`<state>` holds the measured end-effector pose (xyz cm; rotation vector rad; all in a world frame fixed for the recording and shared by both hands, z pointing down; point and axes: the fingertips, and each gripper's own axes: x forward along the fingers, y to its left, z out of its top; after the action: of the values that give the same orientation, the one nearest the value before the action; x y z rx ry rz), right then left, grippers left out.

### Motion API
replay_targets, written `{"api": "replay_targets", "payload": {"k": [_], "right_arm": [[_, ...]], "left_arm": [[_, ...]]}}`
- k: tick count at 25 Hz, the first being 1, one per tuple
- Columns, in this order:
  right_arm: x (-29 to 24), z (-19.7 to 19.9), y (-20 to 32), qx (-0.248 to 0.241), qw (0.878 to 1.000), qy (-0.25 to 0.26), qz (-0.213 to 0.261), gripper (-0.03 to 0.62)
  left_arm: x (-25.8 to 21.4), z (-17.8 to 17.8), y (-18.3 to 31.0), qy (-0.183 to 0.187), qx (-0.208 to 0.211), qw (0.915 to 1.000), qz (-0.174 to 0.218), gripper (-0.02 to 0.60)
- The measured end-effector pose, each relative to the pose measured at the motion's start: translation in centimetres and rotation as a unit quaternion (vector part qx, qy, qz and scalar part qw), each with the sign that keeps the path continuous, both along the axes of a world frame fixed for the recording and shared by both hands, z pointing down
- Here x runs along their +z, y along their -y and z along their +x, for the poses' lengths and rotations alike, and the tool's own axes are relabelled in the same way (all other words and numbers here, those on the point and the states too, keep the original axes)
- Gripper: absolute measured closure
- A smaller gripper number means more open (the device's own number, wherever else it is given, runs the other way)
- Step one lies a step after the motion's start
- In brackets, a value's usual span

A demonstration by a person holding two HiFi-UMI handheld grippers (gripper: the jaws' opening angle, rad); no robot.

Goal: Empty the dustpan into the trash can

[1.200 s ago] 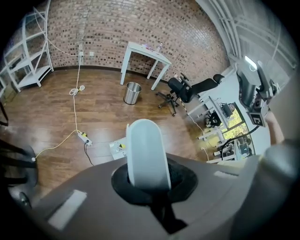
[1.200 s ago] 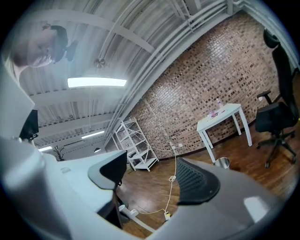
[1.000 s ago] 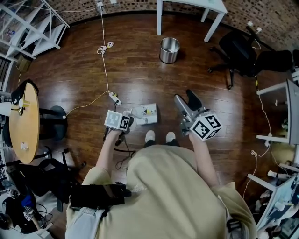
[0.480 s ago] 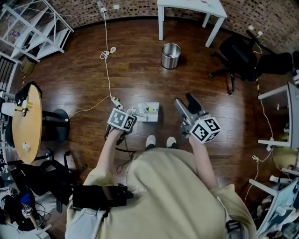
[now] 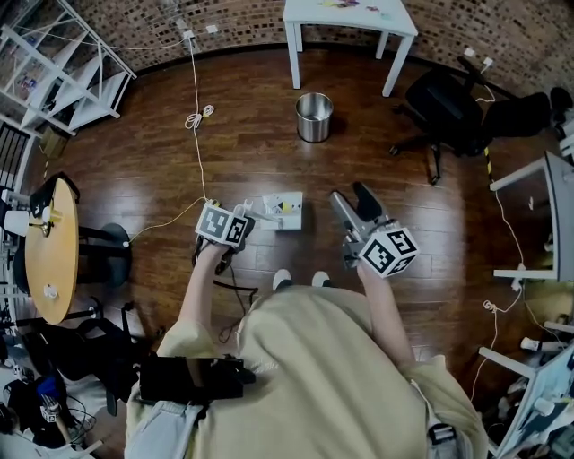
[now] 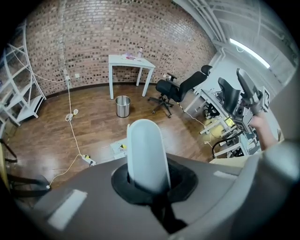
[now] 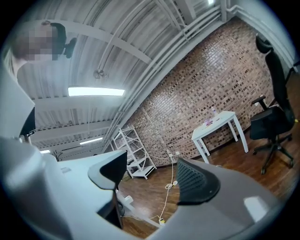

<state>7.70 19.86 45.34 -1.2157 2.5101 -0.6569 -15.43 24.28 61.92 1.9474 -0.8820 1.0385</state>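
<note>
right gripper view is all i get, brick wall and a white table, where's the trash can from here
Observer: The trash can stands upright on the wood floor, just on the person's side of the white table.
Operator: is the left one carrying anything
Observer: Yes. The left gripper has its fingers closed on a white handle. No view shows a pan below the handle.
Operator: anything lying in the path
Observer: A flat white box with a yellow mark lies on the floor ahead of the person's shoes, roughly between them and the can.
</note>
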Motion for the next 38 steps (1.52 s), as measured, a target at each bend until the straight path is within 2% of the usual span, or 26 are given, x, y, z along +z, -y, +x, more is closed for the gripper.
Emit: {"api": "replay_targets", "payload": {"k": [3,8,11,14,26,31,38], "right_arm": [[-0.2,1.7,0.2,0.005,1.0,0.001,0.006,0.273],[1.3,4.3,1.4,0.006,1.0,-0.023,0.006,0.273],[1.9,6.5,2.8,0.019,1.0,-0.013,0.001,0.273],[2.1,6.8,4.9,0.025,1.0,-0.013,-0.004,0.273],[2.7,4.1,18.0,-0.002,0.999,-0.038,-0.017,0.273],[1.7,3.1,22.3,0.008,0.999,-0.045,-0.008,0.273],[3.1,6.1,26.8,0.021,0.999,-0.031,-0.031,0.273]], "left_arm": [[-0.2,1.5,0.5,0.003,0.007,1.0,0.003,0.581],[-0.9,2.6,2.4,-0.009,-0.015,0.9998,0.007,0.581],[-1.8,3.1,3.5,-0.016,-0.018,0.9996,0.013,0.581],[-2.3,3.1,4.9,-0.023,-0.017,0.9994,0.02,0.581],[-5.0,4.1,15.7,-0.019,0.073,0.9966,0.032,0.581],[-6.1,3.5,19.6,-0.024,0.091,0.9951,0.031,0.581],[-9.1,4.8,24.4,-0.032,0.109,0.9929,0.034,0.581]]}}
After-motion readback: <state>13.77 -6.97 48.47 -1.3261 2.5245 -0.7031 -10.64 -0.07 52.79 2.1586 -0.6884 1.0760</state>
